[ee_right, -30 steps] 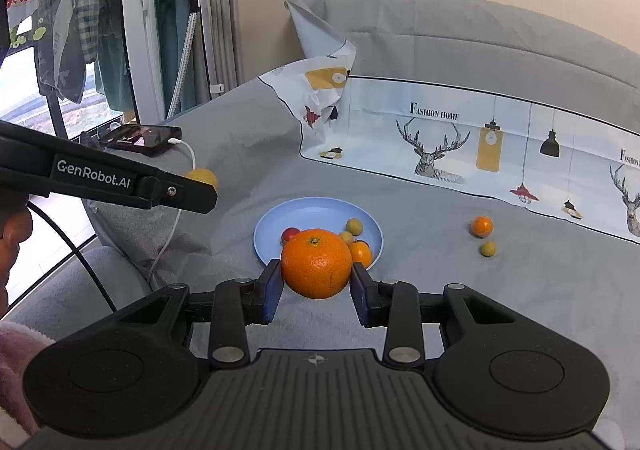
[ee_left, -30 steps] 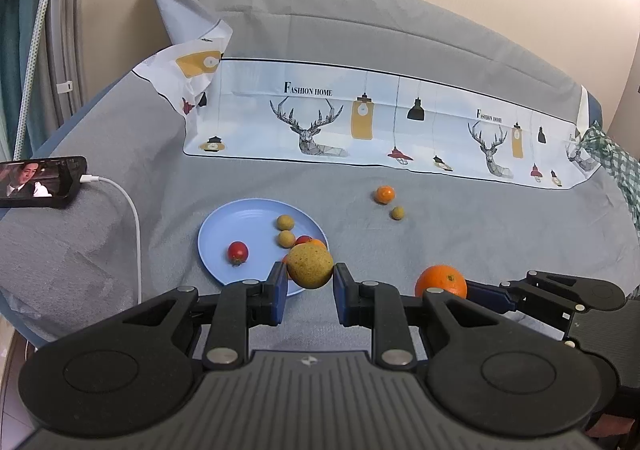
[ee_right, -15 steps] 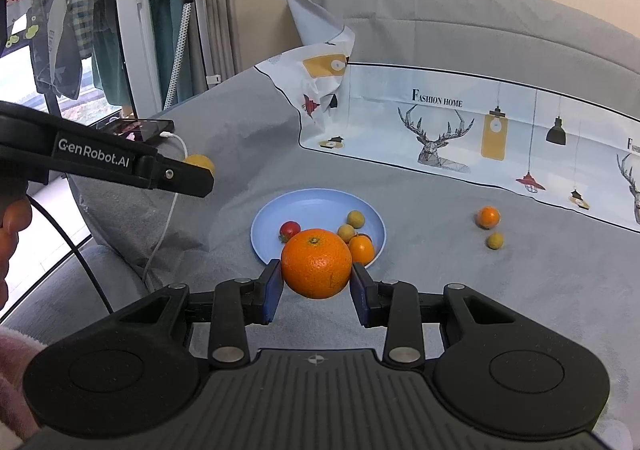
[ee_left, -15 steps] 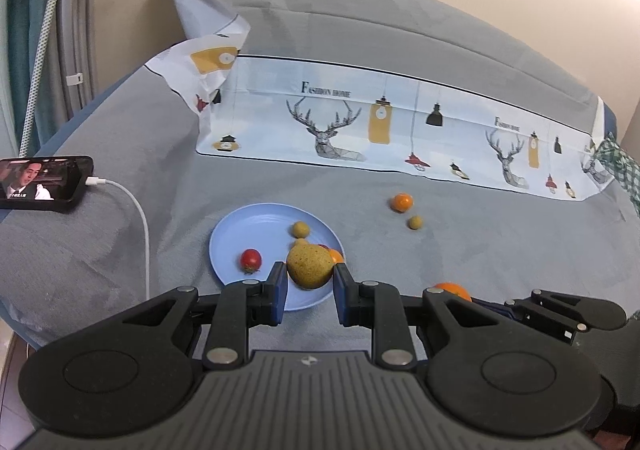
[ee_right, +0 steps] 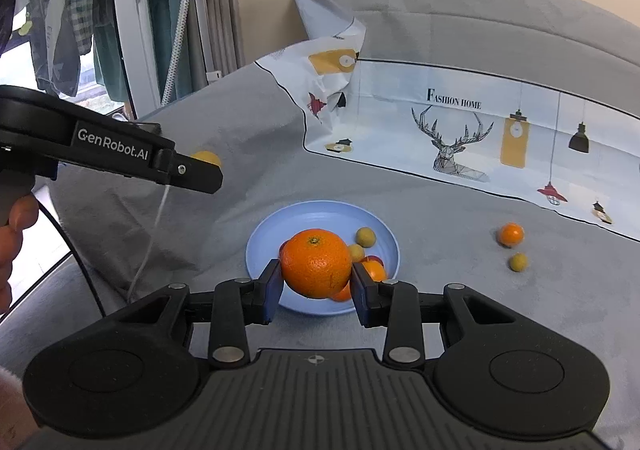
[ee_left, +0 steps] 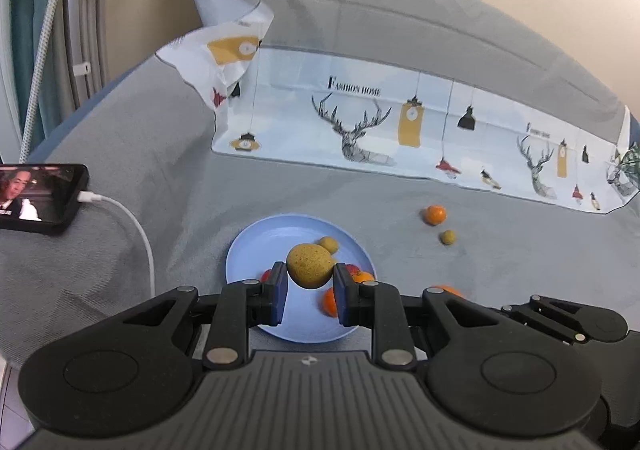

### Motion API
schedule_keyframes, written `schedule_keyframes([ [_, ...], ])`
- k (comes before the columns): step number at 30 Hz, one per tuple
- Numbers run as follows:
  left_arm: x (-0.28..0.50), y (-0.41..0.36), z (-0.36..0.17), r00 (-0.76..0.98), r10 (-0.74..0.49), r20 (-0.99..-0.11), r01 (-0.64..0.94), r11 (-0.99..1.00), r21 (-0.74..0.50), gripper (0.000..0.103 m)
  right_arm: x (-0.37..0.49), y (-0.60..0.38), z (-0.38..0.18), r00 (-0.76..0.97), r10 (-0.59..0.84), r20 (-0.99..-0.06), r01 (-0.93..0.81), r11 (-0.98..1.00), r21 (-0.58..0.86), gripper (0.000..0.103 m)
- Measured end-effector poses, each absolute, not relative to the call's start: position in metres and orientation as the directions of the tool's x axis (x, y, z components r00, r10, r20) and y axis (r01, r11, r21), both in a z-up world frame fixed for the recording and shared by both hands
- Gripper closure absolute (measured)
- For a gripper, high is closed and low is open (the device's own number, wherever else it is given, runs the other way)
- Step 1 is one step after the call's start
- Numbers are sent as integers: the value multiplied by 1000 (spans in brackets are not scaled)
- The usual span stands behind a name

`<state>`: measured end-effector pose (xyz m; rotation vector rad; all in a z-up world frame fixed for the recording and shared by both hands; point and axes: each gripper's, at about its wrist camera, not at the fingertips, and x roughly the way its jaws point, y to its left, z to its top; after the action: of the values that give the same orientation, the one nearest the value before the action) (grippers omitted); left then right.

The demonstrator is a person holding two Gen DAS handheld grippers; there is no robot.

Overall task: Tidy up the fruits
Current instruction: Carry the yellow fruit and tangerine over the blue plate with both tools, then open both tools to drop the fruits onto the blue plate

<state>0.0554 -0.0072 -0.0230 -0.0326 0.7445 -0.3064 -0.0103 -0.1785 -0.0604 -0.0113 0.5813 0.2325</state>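
Note:
My left gripper (ee_left: 310, 288) is shut on a speckled yellow-brown pear (ee_left: 310, 265) and holds it above the blue plate (ee_left: 252, 246). My right gripper (ee_right: 316, 290) is shut on a large orange (ee_right: 316, 263) above the same plate (ee_right: 260, 238). The plate holds several small fruits: a red one, small oranges (ee_left: 329, 301) and green-yellow balls (ee_right: 366, 237). A small orange (ee_left: 435, 214) and a small green fruit (ee_left: 447, 237) lie on the grey cover to the right of the plate. The left gripper's side shows in the right wrist view (ee_right: 112, 152).
A phone (ee_left: 38, 198) with a white charging cable (ee_left: 132, 226) lies on the cover at the left. A printed deer-pattern cloth (ee_left: 400, 130) lies behind the plate. A drying rack and window stand at far left (ee_right: 120, 10).
Both grippers have moved forward over the plate with their fruits still held. The plate now sits directly under the fingers.

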Motion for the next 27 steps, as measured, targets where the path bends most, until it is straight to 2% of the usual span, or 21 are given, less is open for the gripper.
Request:
schedule_keyframes([
  [20,164,-23,-108,584,-177,-792,217,974,-57,76,105,-164,-125,720,221,-658,-236,969,68,64],
  [22,171,-25,-110,582,-163,-797,221,975,-38,67,113,-162,-128,715,224,-662,-251,966,56,63],
  [23,172,-26,-109,587,-160,-794,227,973,-28,49,117,-161,-128,717,226,-660,-262,964,46,62],
  [24,172,-26,-106,608,-150,-779,224,974,-13,23,119,-160,-126,724,224,-652,-269,963,32,50],
  [25,171,-26,-102,629,-139,-765,218,976,2,11,120,-159,-122,737,221,-639,-275,961,16,37],
  [26,168,-27,-97,654,-129,-745,212,977,18,0,119,-160,-117,748,218,-626,-280,960,0,32],
  [27,162,-26,-90,682,-129,-720,214,976,27,0,117,-161,-113,757,214,-618,-280,960,-11,25],
])
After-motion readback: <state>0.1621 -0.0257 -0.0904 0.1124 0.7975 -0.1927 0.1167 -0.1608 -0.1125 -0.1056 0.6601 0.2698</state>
